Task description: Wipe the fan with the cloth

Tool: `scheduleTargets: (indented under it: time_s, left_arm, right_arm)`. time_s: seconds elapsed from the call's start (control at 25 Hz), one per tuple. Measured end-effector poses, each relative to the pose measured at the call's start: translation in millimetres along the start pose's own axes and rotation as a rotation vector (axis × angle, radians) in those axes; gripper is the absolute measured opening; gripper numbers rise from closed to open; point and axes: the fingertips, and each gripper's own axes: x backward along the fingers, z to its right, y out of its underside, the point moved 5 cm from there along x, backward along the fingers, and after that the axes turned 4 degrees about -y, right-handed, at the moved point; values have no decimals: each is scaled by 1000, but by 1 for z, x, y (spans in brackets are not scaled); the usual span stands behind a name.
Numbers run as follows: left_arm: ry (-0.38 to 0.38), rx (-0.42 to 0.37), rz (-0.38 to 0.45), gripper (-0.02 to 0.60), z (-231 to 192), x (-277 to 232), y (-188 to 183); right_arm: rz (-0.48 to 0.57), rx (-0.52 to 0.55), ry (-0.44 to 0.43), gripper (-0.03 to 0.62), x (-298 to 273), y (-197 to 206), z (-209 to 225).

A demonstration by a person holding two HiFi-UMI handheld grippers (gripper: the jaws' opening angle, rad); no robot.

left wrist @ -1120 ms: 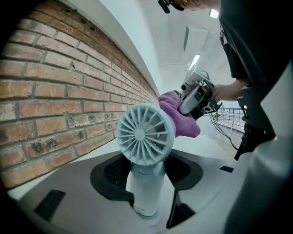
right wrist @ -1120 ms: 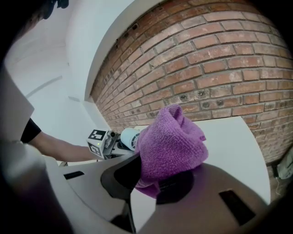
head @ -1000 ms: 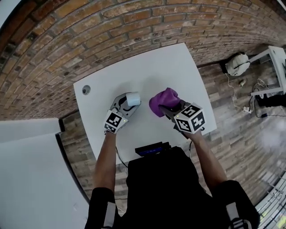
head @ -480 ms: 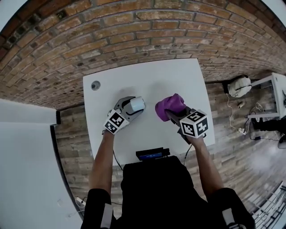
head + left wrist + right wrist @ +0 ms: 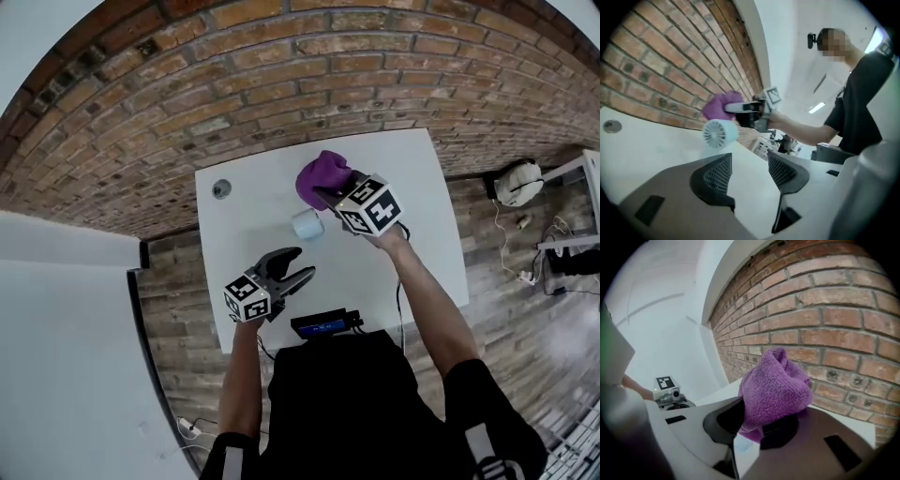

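The small pale fan (image 5: 307,224) sits free near the middle of the white table (image 5: 422,253), its grille turned towards the person, and nothing holds it. The left gripper (image 5: 298,265) hangs at about 7 o'clock from it and well apart. Its jaws have just been opening and now stand wide with nothing between them. The right gripper (image 5: 330,194) is clamped on the bunched purple cloth (image 5: 322,178), which is raised at about 1 o'clock from the fan, just beside it; whether it touches cannot be told. The main risk is that the fan looks light and is unbraced, so a firm wipe from the far side would likely push it or tip it towards the near edge at 6 o'clock, where a dark device (image 5: 323,325) sits. A stroke across it could slide it towards the left edge at 9 o'clock. The cloth is held as a loose wad, so a fold might snag on the grille and drag the fan. There is good bare room to 3 o'clock of the fan and a fair strip at 12 o'clock before the brick wall (image 5: 281,75). The left side is narrower, with a round grommet (image 5: 221,189) at 10 o'clock. Steadying the fan with the free gripper looks wise.
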Motion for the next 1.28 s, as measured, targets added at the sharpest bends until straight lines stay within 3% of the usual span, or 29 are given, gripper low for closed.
scheduleTargets:
  time_s: [0.08, 0.2, 0.28, 0.52, 0.76, 1.04, 1.28]
  left_arm:
    - [69, -15, -14, 261, 13, -10, -10]
    - [39, 24, 42, 261, 3, -12, -28]
    - [13, 68, 89, 204, -5, -8, -37]
    - [-57, 162, 186, 132, -25, -1, -51]
    - [-58, 303, 320, 130, -39, -13, -69]
    - [-52, 304, 308, 130, -50, -38, -82]
    - [-77, 304, 323, 130, -54, -40, -84]
  right_arm:
    - [-58, 12, -95, 69, -27, -1, -4]
    - [-130, -31, -229, 69, -48, 10, -17]
    - [-138, -75, -258, 69, -46, 15, -20]
    - [-109, -253, -184, 69, -18, 31, -22]
    - [-38, -462, -118, 69, 2, 60, -32]
    - [32, -556, -84, 69, 12, 71, -29]
    - [51, -575, -88, 69, 11, 73, -26]
